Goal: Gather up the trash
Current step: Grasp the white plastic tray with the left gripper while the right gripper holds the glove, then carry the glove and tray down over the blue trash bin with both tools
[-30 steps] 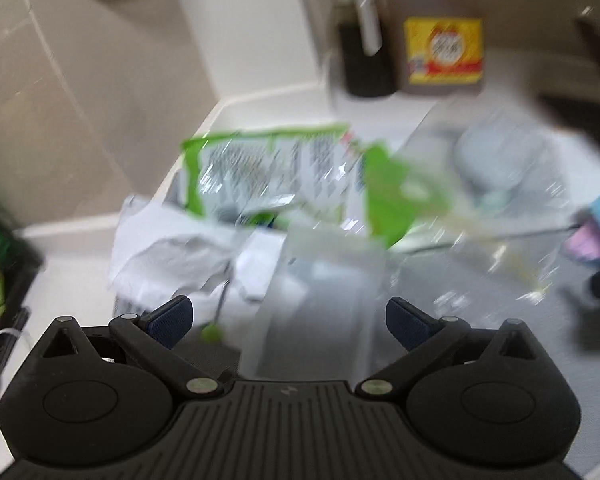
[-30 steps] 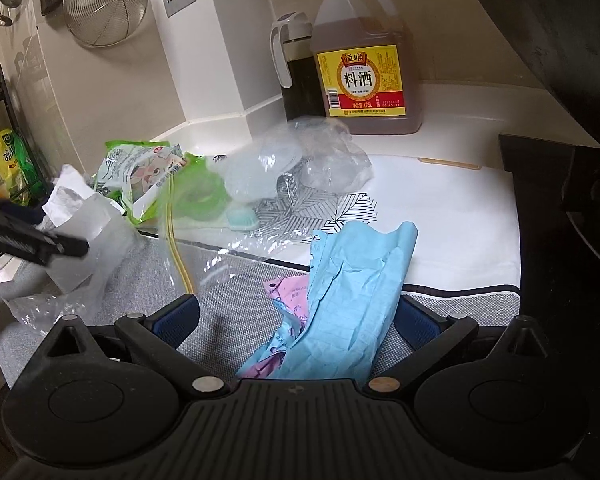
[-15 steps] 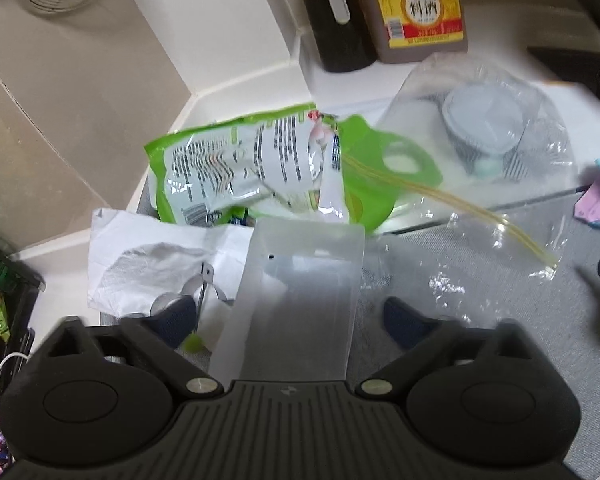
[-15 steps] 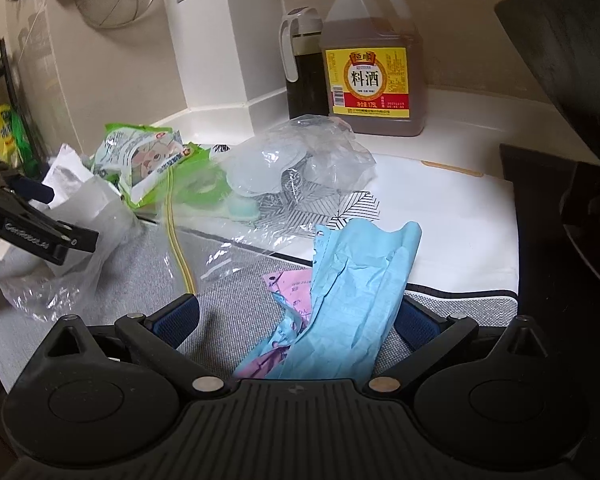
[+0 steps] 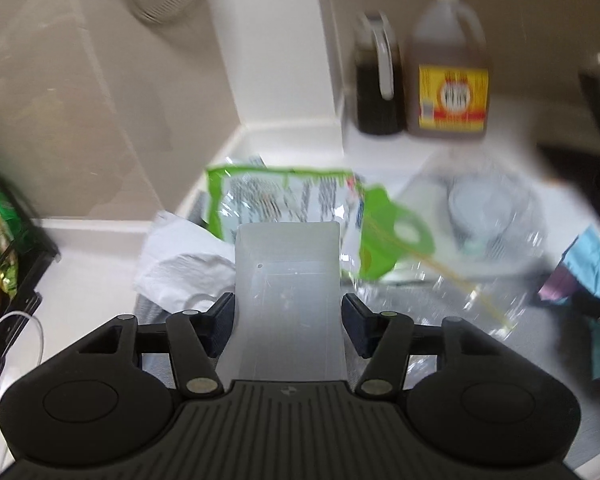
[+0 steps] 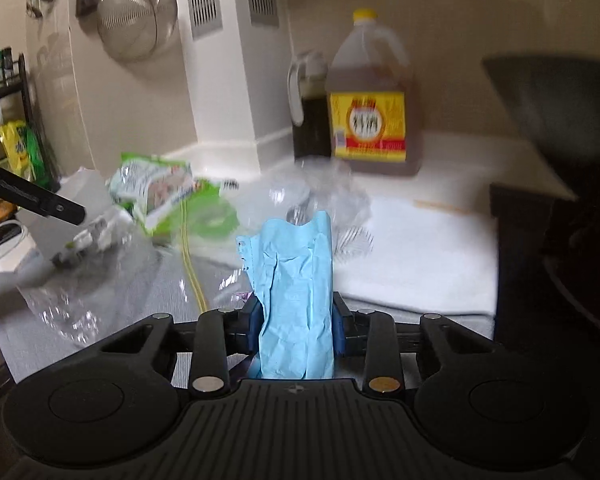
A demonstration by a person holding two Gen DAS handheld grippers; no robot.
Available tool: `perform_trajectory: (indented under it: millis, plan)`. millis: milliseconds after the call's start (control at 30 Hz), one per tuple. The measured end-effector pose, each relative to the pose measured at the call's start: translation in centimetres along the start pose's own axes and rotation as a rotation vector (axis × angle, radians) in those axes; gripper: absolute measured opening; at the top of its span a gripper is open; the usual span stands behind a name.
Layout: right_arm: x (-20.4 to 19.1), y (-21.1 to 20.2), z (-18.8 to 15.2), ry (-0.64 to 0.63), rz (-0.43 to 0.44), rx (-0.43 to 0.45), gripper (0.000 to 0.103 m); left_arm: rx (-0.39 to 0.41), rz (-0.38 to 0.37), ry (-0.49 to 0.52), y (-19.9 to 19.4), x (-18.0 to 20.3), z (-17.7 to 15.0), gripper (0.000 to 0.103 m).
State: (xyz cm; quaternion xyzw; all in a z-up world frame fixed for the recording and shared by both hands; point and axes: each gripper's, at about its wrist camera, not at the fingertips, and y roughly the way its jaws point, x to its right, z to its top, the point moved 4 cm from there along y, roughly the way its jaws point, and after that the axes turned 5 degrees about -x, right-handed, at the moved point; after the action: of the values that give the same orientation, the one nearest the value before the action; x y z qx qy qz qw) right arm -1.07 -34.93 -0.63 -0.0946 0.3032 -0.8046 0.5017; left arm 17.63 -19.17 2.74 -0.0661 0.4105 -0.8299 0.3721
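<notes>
A stiff translucent white pouch (image 5: 288, 264) stands between the pads of my left gripper (image 5: 288, 320), whose jaws are closing and press on its edges. Behind it lie a green snack bag (image 5: 284, 200), crumpled white paper (image 5: 180, 260) and a clear zip bag (image 5: 488, 216) with a round lid inside. My right gripper (image 6: 298, 328) is closing too, with a crumpled blue paper sheet (image 6: 296, 272) pinched upright between its pads. In the right wrist view the green snack bag (image 6: 156, 188) and the clear zip bag (image 6: 324, 196) lie beyond, and one left gripper finger (image 6: 40, 200) reaches in from the left.
A jug of brown liquid (image 6: 372, 120) and a dark bottle (image 6: 308, 120) stand at the back wall. A metal strainer (image 6: 136, 20) hangs above. A black rack (image 5: 4, 248) with packets is at the left, a black stove edge (image 6: 532, 260) at the right. A grey mat (image 6: 140, 280) covers the counter.
Both pairs of jaws have narrowed. The right ones closed on the blue paper, which now stands upright. The left ones closed on the white pouch and rose, so the counter looks farther away.
</notes>
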Motion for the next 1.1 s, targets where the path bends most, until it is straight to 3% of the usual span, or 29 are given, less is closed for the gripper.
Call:
perform_trajectory:
  millis: [233, 567, 867, 1100]
  plan:
    - [-0.2, -3.1, 0.9, 0.036, 0.03, 0.073, 0.036, 0.092, 0.013, -0.045, -6.7, -1.4, -2.6, 0.064]
    - [-4.8, -10.3, -0.4, -0.05, 0.169, 0.111, 0.036, 0.102, 0.101, -0.095, -14.9, -1.6, -14.3, 0.064]
    - [-11.3, -15.1, -5.3, -0.169, 0.351, -0.029, 0.036, 0.021, 0.143, -0.155, -19.2, -0.4, -26.0, 0.064]
    - [-14.5, -15.5, -10.8, -0.23, 0.381, -0.189, 0.036, -0.081, 0.145, -0.263, -18.7, 0.4, -33.2, 0.064]
